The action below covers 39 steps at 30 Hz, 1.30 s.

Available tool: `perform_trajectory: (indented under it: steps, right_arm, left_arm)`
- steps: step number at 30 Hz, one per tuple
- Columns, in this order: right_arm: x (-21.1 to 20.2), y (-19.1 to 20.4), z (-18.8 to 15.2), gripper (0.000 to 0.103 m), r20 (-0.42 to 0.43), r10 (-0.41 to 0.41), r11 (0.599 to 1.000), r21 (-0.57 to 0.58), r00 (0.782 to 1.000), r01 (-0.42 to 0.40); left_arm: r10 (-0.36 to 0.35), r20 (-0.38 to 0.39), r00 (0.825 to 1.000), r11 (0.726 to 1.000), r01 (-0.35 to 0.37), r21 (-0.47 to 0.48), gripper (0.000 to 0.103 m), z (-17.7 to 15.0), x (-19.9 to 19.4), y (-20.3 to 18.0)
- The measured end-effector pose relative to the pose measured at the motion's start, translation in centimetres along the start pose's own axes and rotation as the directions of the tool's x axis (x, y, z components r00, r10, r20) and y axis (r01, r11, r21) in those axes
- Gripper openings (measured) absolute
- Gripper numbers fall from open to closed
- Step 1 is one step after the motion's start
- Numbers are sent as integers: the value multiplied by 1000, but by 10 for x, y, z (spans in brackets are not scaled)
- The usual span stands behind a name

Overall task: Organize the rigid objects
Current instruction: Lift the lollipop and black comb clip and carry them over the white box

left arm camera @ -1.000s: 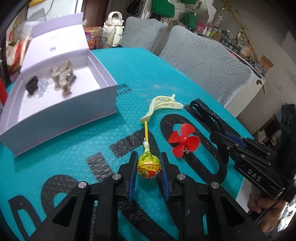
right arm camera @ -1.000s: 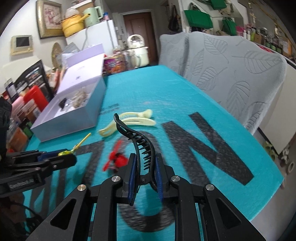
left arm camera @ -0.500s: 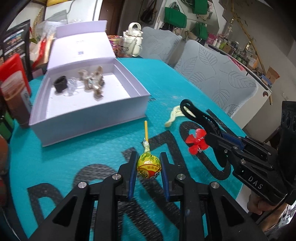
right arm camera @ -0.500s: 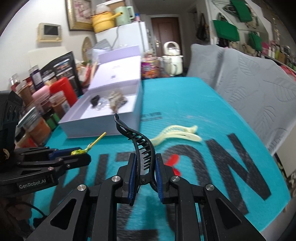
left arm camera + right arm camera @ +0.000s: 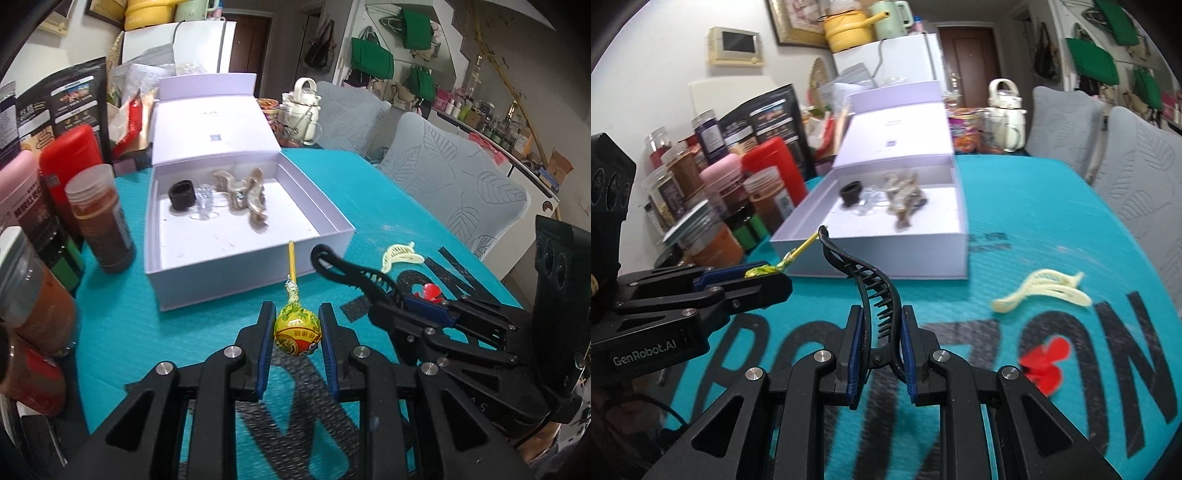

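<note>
Carried closer to the open white box [image 5: 207, 236] since a second ago, both loads; left claw [image 5: 297, 328] clamped on the lollipop [image 5: 297, 330]; right claw [image 5: 882, 332] clamped on the black hair clip [image 5: 875, 291]; left behind on the bench [image 5: 1015, 206], cream clip [image 5: 1041, 288] and red propeller [image 5: 1045, 362].

"GenRobot.AI" on the left hand-held gripper [image 5: 764, 275]

Jars [image 5: 99, 218] crowding box [image 5: 255, 258] — right side open
</note>
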State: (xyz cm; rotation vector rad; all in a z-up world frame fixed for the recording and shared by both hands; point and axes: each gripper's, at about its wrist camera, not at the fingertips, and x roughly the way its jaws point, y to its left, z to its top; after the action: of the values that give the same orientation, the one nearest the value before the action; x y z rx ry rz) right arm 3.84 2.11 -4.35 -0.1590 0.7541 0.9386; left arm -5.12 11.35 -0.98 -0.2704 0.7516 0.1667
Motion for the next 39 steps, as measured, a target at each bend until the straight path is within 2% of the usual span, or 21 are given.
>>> perform_trajectory:
  steps: [9,21,30,39]
  right_arm:
    - [14,26,19,19,-21,58,997,-45,998,-59]
    - [12,44,58,19,11,45,990,-131,999,-44]
    - [9,38,88,19,44,43,986,-163,998,-35]
    - [20,24,115,19,56,25,984,-179,998,-15]
  left_arm:
    - [35,29,999,999,-35,-15,24,10,-12,25]
    - [53,94,994,999,-52,-13,24,43,-26,37]
    - [47,129,990,999,-49,14,24,73,-22,33]
    - [49,119,992,998,-52,23,24,97,2,35]
